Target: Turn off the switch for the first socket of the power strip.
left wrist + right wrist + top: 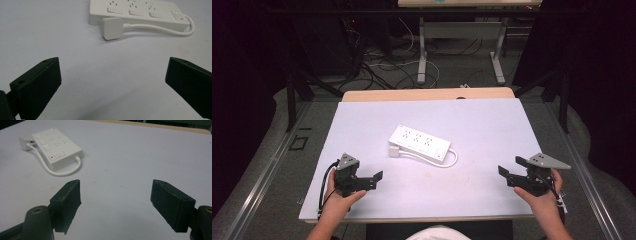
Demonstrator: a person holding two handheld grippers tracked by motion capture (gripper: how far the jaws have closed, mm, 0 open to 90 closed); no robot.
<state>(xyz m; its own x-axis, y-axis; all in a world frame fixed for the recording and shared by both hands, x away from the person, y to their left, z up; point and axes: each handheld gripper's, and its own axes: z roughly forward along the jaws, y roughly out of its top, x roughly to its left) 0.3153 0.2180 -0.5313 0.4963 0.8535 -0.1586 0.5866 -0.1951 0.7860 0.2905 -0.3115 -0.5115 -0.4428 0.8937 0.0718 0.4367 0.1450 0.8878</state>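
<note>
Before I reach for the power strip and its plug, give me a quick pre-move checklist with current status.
1. Left gripper open, holding nothing: ok.
2. Right gripper open, holding nothing: ok.
3. Power strip flat on the table, apart from both grippers: ok.
4. Plug lies loose beside the strip, facing the left gripper: ok.
5. Cord loops by the switch end, untangled: ok.
6. Switch off: cannot tell.
</note>
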